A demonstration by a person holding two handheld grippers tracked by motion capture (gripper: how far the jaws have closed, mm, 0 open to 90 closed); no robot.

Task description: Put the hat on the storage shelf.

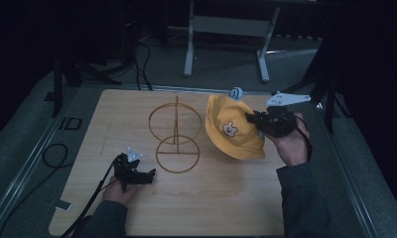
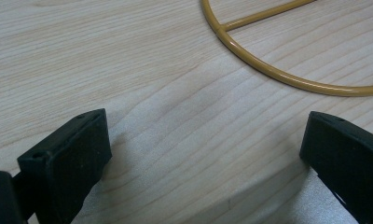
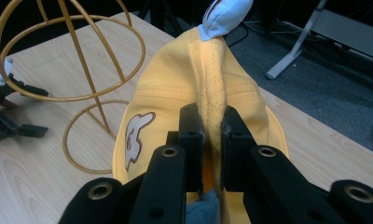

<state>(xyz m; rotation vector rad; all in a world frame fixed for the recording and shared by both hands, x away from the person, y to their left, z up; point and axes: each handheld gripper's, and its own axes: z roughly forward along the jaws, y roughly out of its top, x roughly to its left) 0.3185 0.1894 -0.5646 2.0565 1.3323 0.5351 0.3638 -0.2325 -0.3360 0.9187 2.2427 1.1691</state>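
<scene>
**Yellow Hat Held Beside Wire Stand**

Nearest the person, the left gripper (image 1: 149, 174) rests low on the pale wood-grain table (image 1: 211, 208), gripped by the left hand (image 1: 122, 192). Its jaws stand wide apart with nothing between them; in the left gripper view bare tabletop lies between the two black pads, and the base ring of the stand curves past just beyond them.

Farther in, the gold wire hat stand (image 1: 175, 136), a flat base ring with an upright post carrying a second ring, stands on the table near its centre.

To the right of the stand, the right gripper (image 1: 250, 119), held by the right hand (image 1: 291, 144), is clamped on the yellow fabric bucket hat with a cartoon animal patch (image 1: 231, 131). In the right gripper view the jaws are nearly closed, pinching a seamed fold of the hat's fabric between the pads. The hat hangs tilted, its brim at the table surface, close beside the stand but apart from it. A small blue-and-white tab (image 1: 235, 92) stands at the hat's far edge.

Beyond the table, a grey metal frame (image 1: 226, 44) stands on the floor.
</scene>
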